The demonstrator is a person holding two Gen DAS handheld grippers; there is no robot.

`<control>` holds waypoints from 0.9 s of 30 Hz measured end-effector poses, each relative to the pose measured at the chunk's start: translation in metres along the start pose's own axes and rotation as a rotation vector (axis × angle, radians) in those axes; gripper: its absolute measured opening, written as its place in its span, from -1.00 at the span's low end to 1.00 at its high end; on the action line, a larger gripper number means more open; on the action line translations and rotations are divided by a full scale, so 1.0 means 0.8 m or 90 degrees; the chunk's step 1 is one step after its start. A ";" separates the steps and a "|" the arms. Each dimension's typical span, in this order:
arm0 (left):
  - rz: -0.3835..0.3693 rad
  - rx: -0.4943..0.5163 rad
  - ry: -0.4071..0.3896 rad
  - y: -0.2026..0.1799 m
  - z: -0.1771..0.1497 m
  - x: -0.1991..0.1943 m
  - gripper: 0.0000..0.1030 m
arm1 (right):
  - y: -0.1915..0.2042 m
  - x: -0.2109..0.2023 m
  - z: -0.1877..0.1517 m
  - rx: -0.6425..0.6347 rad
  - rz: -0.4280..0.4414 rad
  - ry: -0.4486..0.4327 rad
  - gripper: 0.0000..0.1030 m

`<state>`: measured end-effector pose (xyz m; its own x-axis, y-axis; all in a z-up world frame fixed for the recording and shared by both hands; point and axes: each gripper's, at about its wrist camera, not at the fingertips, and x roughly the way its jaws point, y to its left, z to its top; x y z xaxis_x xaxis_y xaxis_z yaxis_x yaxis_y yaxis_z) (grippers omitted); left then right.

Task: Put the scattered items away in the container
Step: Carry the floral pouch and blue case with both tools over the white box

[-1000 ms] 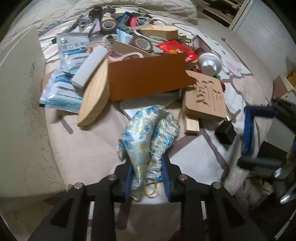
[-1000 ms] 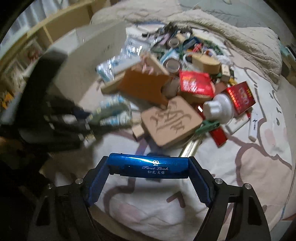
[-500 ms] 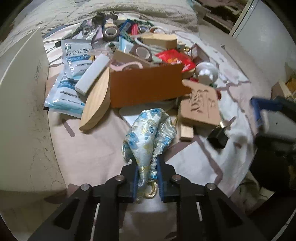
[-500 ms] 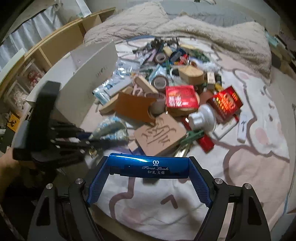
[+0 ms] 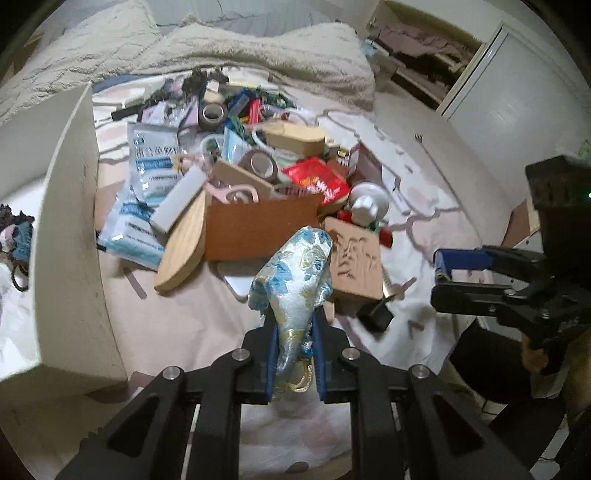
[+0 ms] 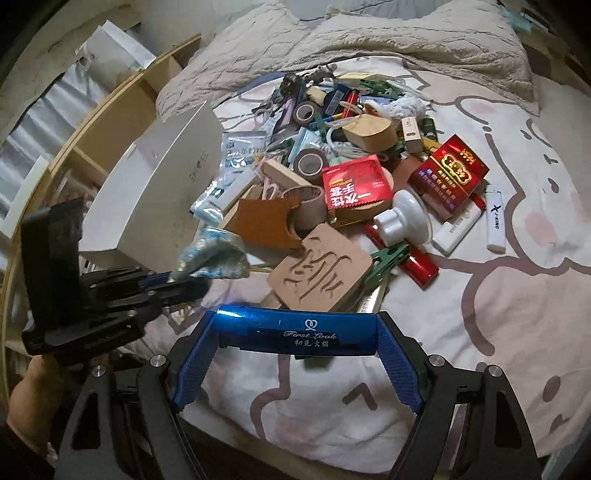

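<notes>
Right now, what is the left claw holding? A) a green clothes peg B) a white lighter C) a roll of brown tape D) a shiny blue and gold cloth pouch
D: the left claw is pinched shut on the blue and gold cloth pouch, lifted above the pile on the bed.

Bed, covered with a white sheet (image 6: 461, 369) bearing pinkish-brown cartoon outlines; a beige textured blanket (image 6: 388, 33) lay bunched along its far end. Directly on the sheet: an open white box (image 6: 155, 192) at the left; a heap of mixed items at centre, including a carved wooden plaque (image 6: 321, 273), a red packet (image 6: 356, 184), a red carton (image 6: 448, 171), tape rolls (image 6: 310, 162) and pale blue pouches (image 5: 147, 166); a white lighter (image 6: 495, 218) lay apart at the right.
</notes>
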<state>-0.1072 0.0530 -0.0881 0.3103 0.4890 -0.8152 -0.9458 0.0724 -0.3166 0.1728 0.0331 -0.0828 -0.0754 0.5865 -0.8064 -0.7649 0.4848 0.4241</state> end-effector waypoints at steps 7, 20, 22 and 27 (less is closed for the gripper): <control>-0.014 -0.018 -0.052 0.007 0.012 -0.035 -0.69 | -0.002 -0.021 -0.004 0.016 0.002 -0.021 0.61; -0.030 -0.012 -0.159 -0.002 0.038 -0.099 -0.69 | 0.012 -0.051 0.012 0.023 0.013 -0.076 0.61; -0.026 -0.008 -0.165 -0.005 0.040 -0.102 -0.69 | 0.014 -0.051 0.016 0.023 0.012 -0.081 0.61; -0.007 0.006 -0.172 -0.008 0.041 -0.102 -0.69 | 0.019 -0.050 0.021 0.025 0.009 -0.091 0.61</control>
<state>-0.1294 0.0410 -0.0033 0.2857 0.7022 -0.6522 -0.9436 0.0871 -0.3196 0.1753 0.0280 -0.0372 0.0072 0.6783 -0.7347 -0.7388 0.4988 0.4532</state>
